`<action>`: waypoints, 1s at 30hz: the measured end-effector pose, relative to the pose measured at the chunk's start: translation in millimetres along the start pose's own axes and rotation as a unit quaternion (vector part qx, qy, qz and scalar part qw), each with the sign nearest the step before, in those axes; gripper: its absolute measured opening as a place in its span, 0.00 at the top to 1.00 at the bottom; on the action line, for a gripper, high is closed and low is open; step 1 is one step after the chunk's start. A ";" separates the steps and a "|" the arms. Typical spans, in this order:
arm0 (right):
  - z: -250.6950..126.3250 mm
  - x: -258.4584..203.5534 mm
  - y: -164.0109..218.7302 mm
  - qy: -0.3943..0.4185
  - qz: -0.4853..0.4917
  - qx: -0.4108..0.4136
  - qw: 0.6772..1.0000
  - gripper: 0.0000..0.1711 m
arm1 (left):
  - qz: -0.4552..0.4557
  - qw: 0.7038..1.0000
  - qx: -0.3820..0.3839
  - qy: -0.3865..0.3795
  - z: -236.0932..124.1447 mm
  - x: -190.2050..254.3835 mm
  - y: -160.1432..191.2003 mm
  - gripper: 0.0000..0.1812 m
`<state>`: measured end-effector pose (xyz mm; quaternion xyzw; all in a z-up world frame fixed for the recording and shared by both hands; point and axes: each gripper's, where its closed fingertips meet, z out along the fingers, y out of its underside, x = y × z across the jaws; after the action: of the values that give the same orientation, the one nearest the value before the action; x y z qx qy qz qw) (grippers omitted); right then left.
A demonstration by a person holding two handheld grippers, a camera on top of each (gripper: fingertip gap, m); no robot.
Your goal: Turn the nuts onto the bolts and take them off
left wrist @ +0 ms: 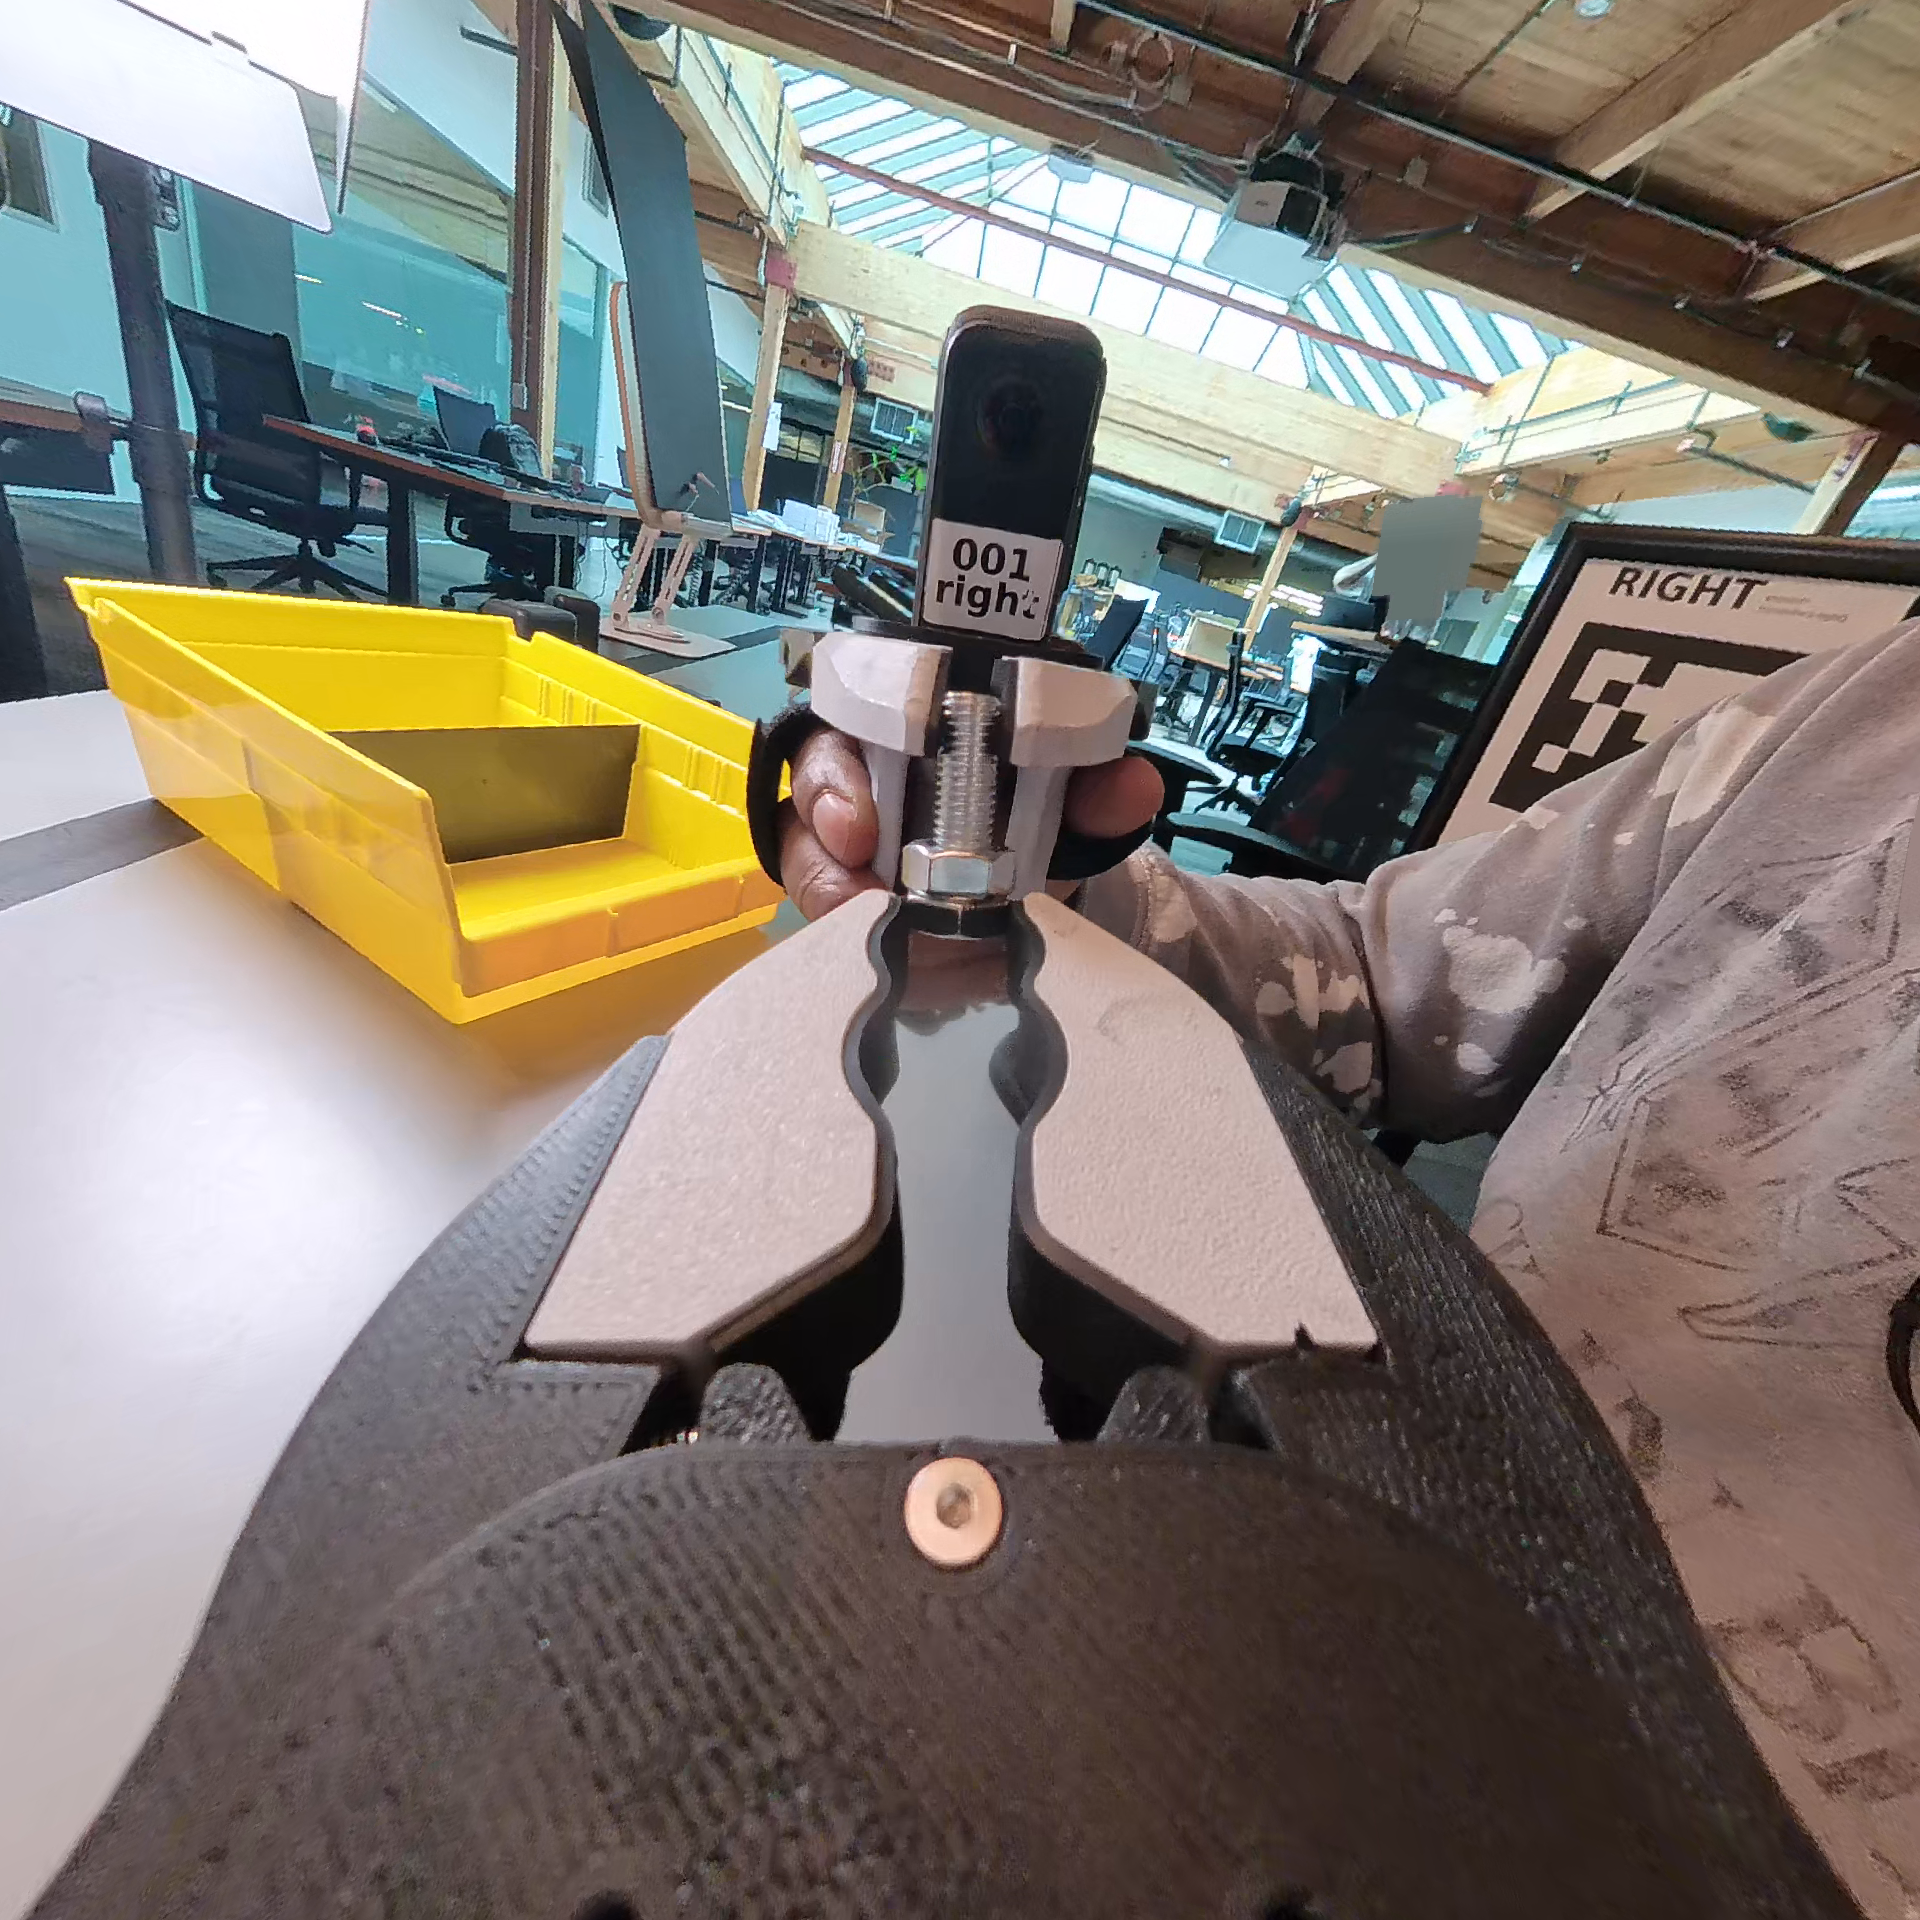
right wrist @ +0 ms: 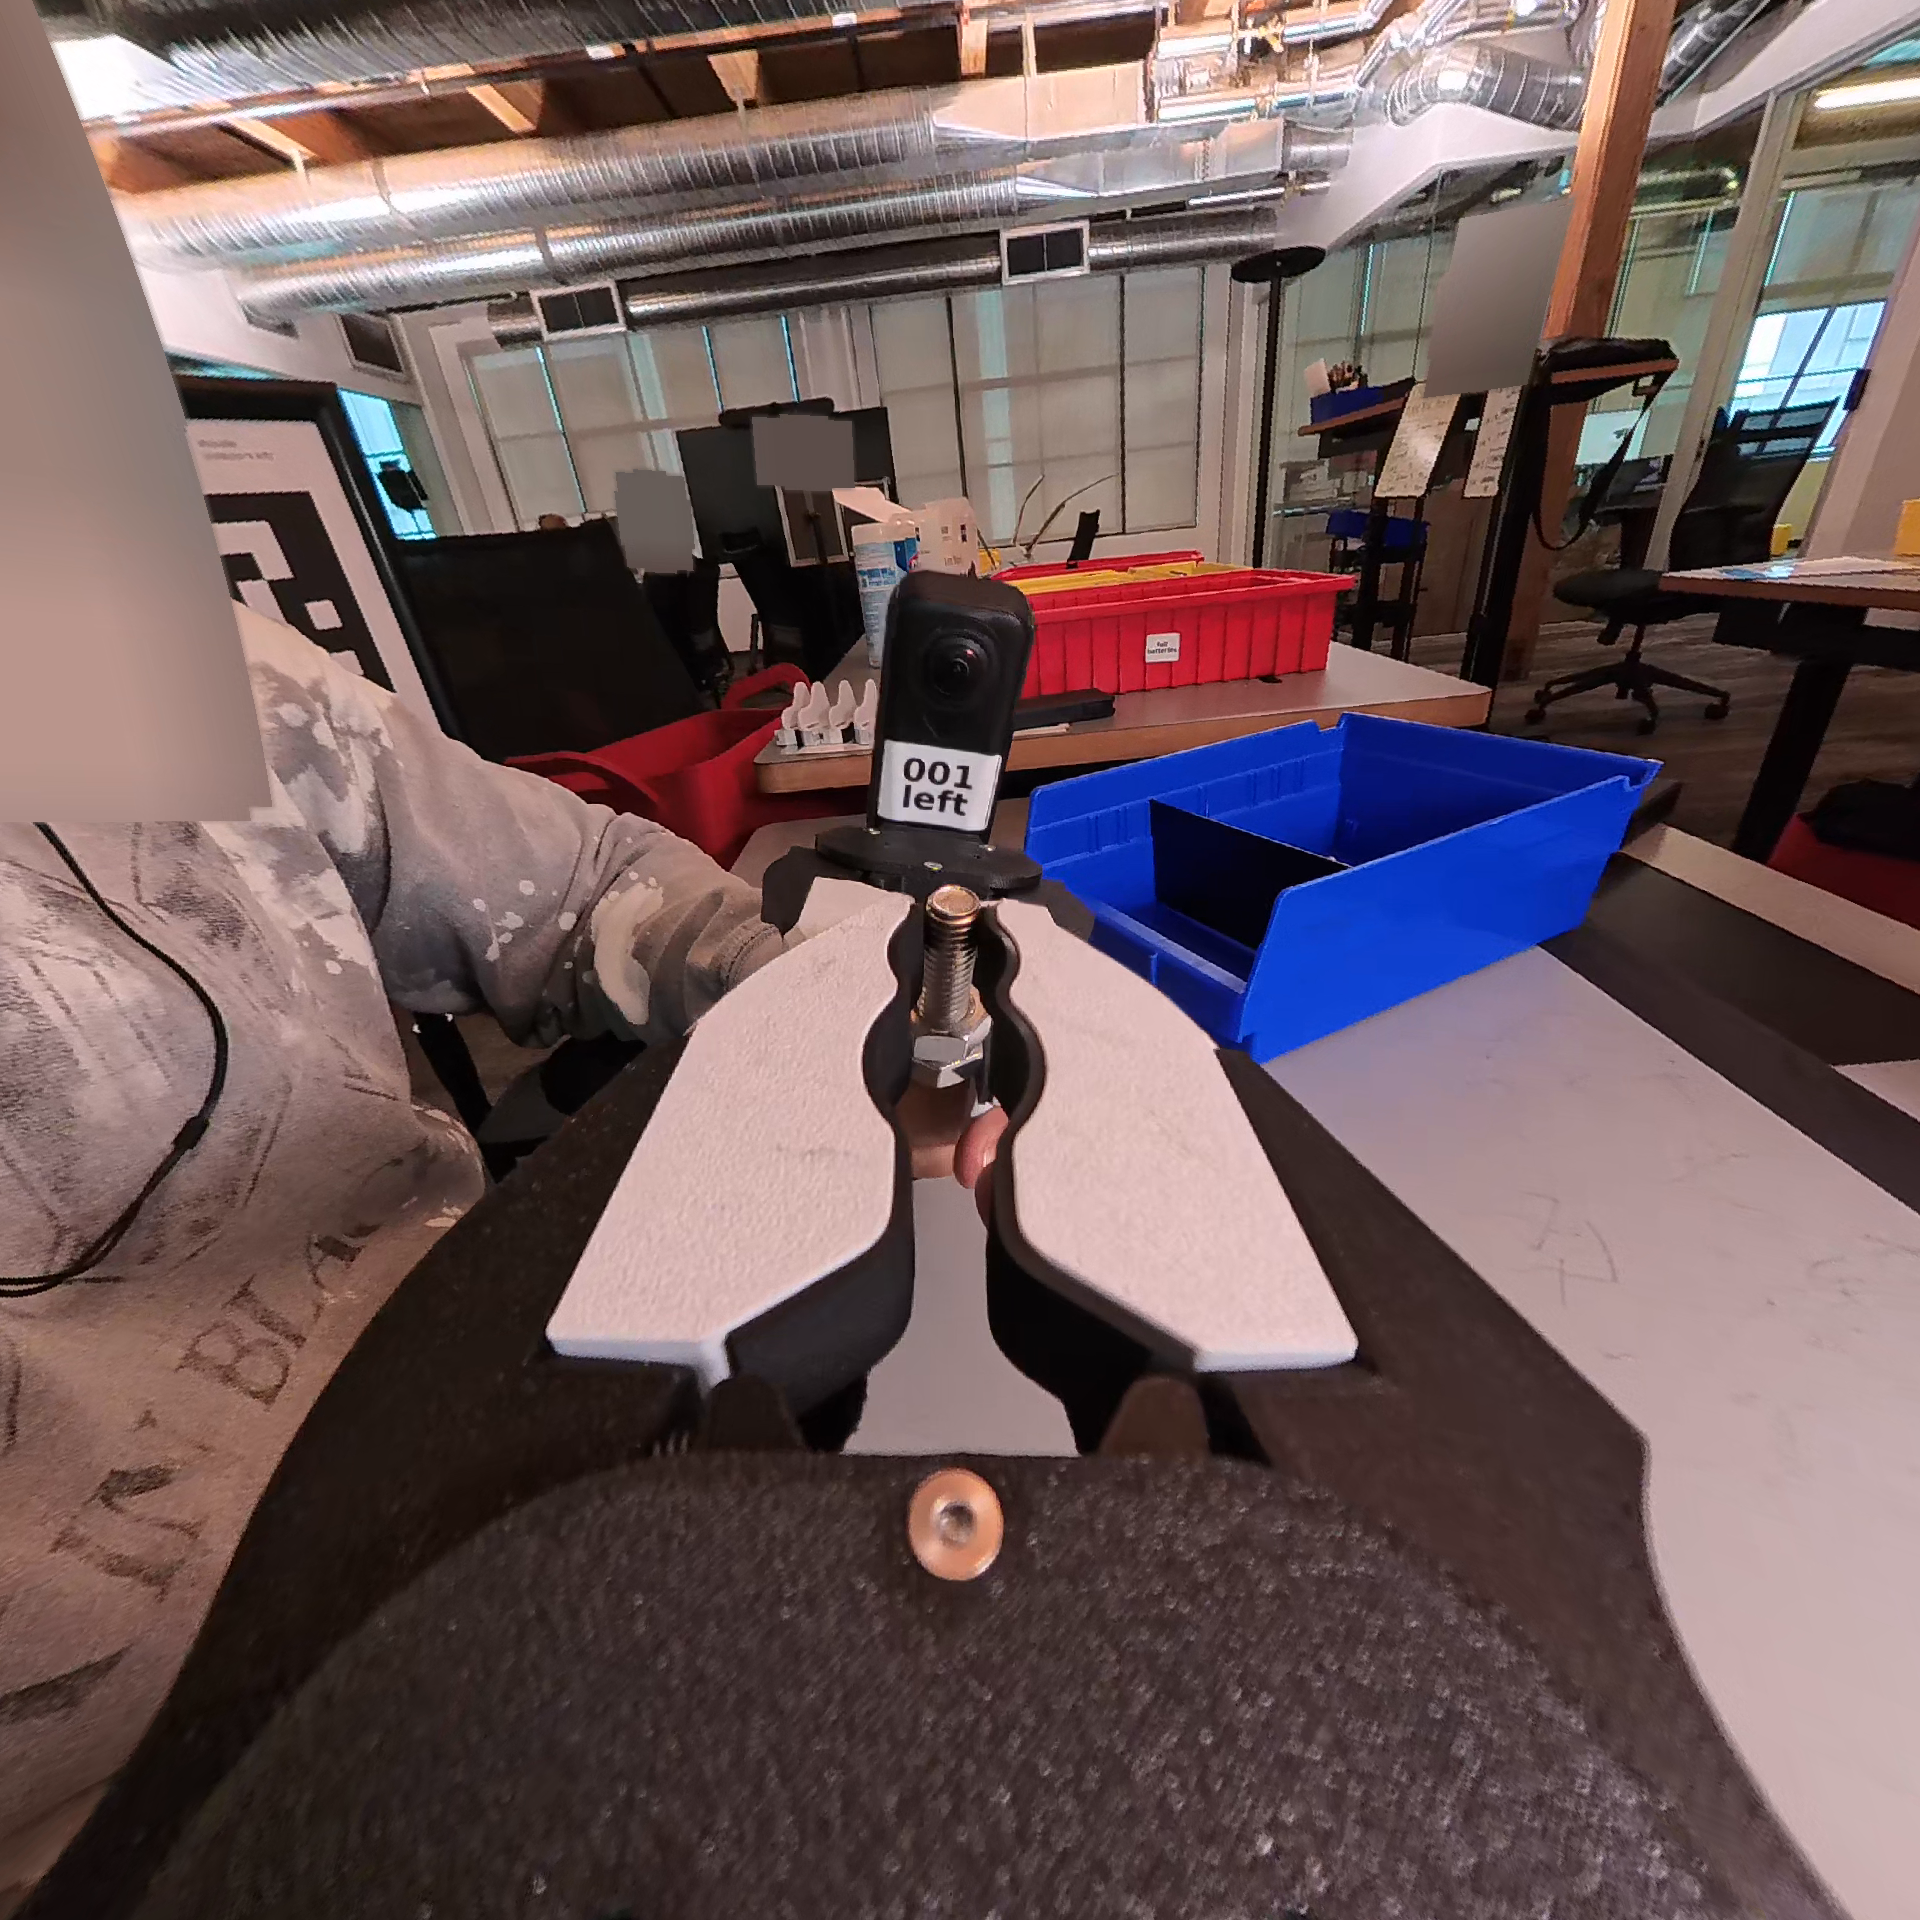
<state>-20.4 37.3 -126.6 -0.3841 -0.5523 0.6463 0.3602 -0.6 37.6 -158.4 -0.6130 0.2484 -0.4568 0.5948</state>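
1. Left hand-held gripper (left wrist: 954, 920): points away from the camera, level above the desk (left wrist: 208, 1091). Its grey fingers (left wrist: 748, 1122) narrow at 12 o'clock and close on the bolt's hex head, dark and partly hidden at the tips.

2. Right hand-held gripper (right wrist: 951, 977): faces the left one head-on, tip to tip. Its fingers (right wrist: 769, 1153) are drawn close and clamp the threaded shank of the bolt (right wrist: 948, 971).

3. Bolt (left wrist: 964, 774): silver, held off the desk, running straight between the two grippers. In the right wrist view its free end points to 12 o'clock.

4. Nut (left wrist: 958, 871): silver hex, threaded on the bolt, just beside the head. In the right wrist view the nut (right wrist: 948, 1049) sits at 6 o'clock of the shank.

5. Person's right hand (left wrist: 831, 821): wrapped around the right gripper's body, thumb forward; grey spattered sleeve (left wrist: 1403, 966) trails toward 3 o'clock.

6. Yellow bin (left wrist: 416, 769): on the desk at 10 o'clock in the left wrist view, with a dark divider.

7. Blue bin (right wrist: 1340, 862): on the desk at 2 o'clock in the right wrist view, with a dark divider.
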 end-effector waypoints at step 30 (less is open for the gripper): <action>8.3 8.2 1.9 0.062 0.006 -0.015 0.998 0.80 | 0.064 0.992 0.099 -0.050 -11.5 -0.2 -22.5 0.90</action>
<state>-31.6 40.7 -128.5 -0.4318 -0.5360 0.6151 0.3846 -15.9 35.9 -138.3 -0.5564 0.2105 -0.4087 0.6922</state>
